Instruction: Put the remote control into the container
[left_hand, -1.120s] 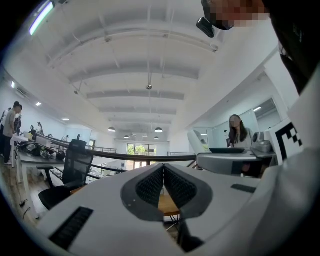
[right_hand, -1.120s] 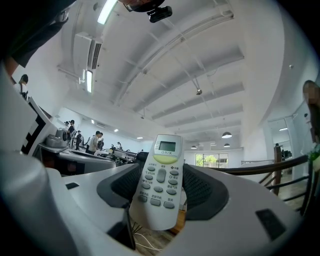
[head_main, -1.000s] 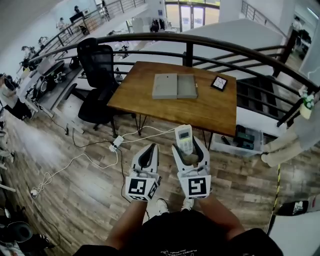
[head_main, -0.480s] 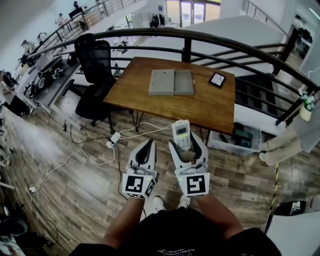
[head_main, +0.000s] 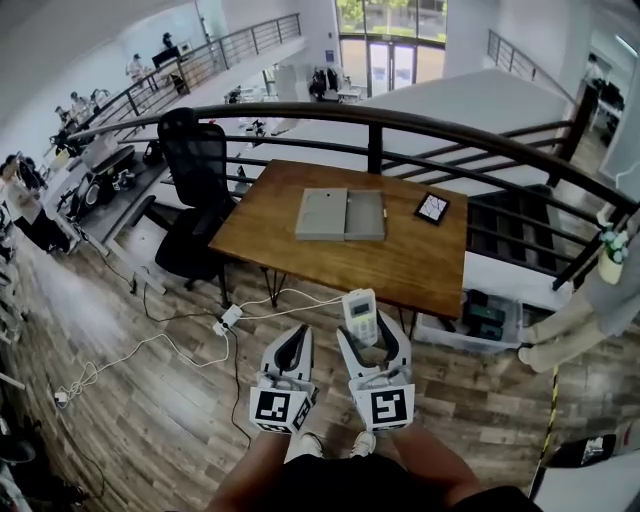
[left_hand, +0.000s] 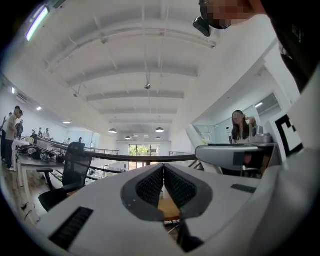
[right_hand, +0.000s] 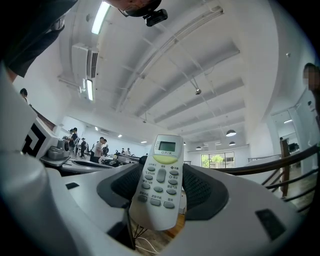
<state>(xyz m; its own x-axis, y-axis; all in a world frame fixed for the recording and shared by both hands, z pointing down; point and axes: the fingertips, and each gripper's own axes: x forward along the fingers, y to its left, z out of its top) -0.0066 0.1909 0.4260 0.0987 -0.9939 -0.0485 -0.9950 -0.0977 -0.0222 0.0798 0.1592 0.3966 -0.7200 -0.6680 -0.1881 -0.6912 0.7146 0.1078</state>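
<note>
A white remote control (head_main: 360, 315) with a small screen and grey buttons (right_hand: 161, 181) stands upright in my right gripper (head_main: 366, 333), whose jaws are shut on its lower half. My left gripper (head_main: 292, 345) is beside it, shut with nothing between its pads (left_hand: 163, 186). Both are held low in front of me, over the wooden floor and short of the table. The grey container (head_main: 342, 214) lies open and flat on the wooden table (head_main: 420, 260), its lid folded out to the left.
A dark tablet (head_main: 432, 207) lies at the table's right rear. A black railing (head_main: 380, 118) curves behind the table. A black office chair (head_main: 195, 180) stands left of it. White cables and a power strip (head_main: 232, 314) trail over the floor; a storage bin (head_main: 480, 315) sits under the table's right side.
The view has lifted and both grippers sit lower in it, the table a little further off. The remote stays gripped in the right gripper; the left stays shut.
</note>
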